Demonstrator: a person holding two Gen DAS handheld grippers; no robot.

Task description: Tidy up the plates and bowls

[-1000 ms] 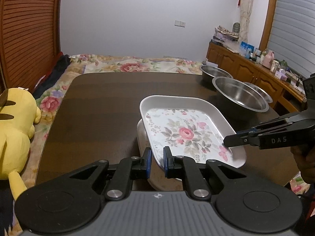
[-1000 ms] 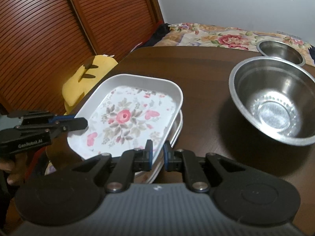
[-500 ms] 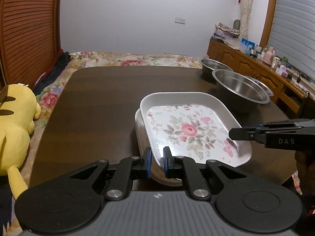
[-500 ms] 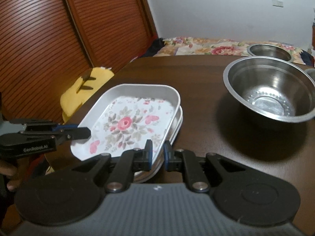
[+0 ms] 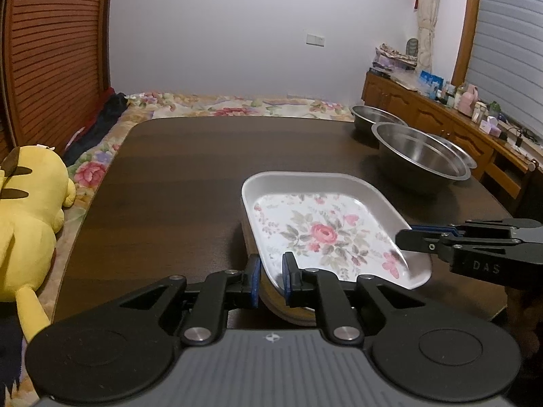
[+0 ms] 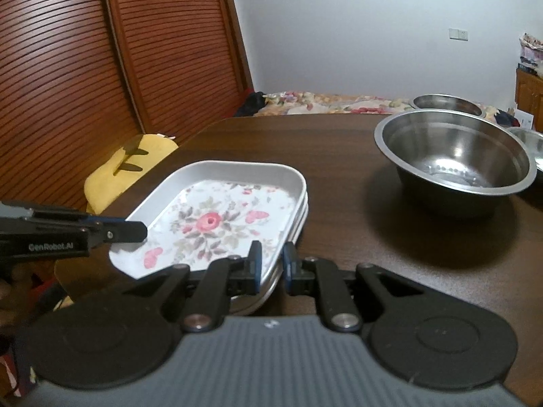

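A white rectangular plate with a rose pattern [image 5: 322,234] [image 6: 210,224] lies on top of a stack of like plates [image 6: 300,220] near the front of the dark wooden table [image 5: 186,176]. My left gripper [image 5: 270,281] [image 6: 135,230] holds the plate's near-left rim, and its jaws are opening slightly with the rim still between them. From the right side, my right gripper [image 6: 271,264] [image 5: 404,237] is shut on the plate's opposite rim. A large steel bowl [image 5: 420,156] [image 6: 454,159] stands to the right of the plates, with a smaller steel bowl [image 5: 376,117] [image 6: 448,103] behind it.
A third steel bowl [image 6: 526,142] peeks out at the table's right edge. A yellow plush toy [image 5: 27,210] lies left of the table on a flowered bed [image 5: 237,107]. Slatted wooden doors [image 6: 68,68] stand to the left, and a cluttered wooden cabinet [image 5: 441,115] to the right.
The floral plate has sunk from a tilt above the stack to lie level on it. The right gripper came down with it; the left stayed put.
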